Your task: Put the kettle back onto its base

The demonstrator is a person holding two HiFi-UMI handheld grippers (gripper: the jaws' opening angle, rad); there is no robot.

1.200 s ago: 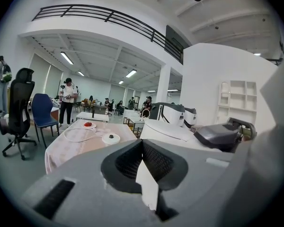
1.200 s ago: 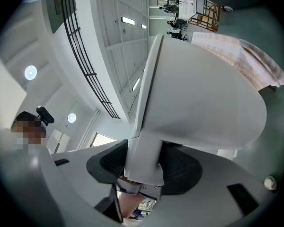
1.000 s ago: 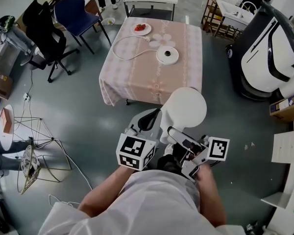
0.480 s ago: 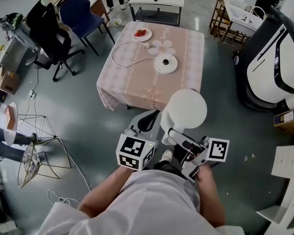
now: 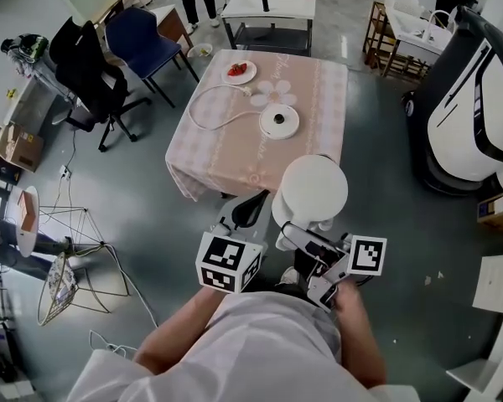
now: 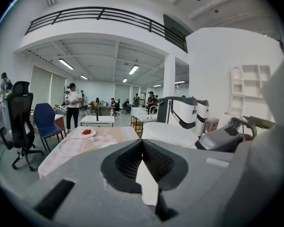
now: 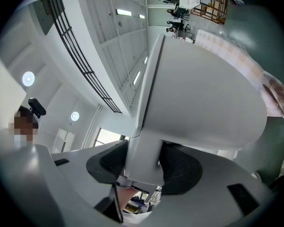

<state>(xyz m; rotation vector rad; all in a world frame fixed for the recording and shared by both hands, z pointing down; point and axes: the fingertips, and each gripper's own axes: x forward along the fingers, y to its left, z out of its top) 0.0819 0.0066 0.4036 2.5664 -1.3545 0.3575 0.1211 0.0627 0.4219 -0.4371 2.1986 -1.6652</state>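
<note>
Nearest in head view: person's sleeves and forearms at btm edge, one gripper held in each hand. Left gripper (image 5: pixel 250 210) is carried just left of the kettle (image 5: pixel 313 189); in left gripper view its tongs (image 6: pixel 142 143) are seen clenched tip to tip w/ nothing caught btwn them, and contact w/ the kettle body cannot be told. Right gripper (image 5: pixel 297 232) is set at the kettle's near side; in right gripper view its jaws (image 7: pixel 142 167) are seen clamped on the kettle's white handle, dark pads pressed to both sides, w/ the kettle body (image 7: pixel 203 93) filling most of that view above. Kettle is white, round-topped, held in air over the grey floor (image 5: pixel 142 191), in front of the table's near edge, not on its base. Beyond it the table (image 5: pixel 226 145) is covered w/ a pink patterned cloth. The base (image 5: pixel 279 121), a white disc w/ dark centre, is laid on the cloth near mid-table, well apart from the kettle. A white cord (image 5: pixel 214 99) is looped on the cloth left of the base. A plate (image 5: pixel 240 71) w/ red food is set at the far left corner. Further left, a black office chair (image 5: pixel 84 61) and a blue chair (image 5: pixel 142 36) are seen. At right, a large white-and-black machine (image 5: pixel 474 107) is parked.
</note>
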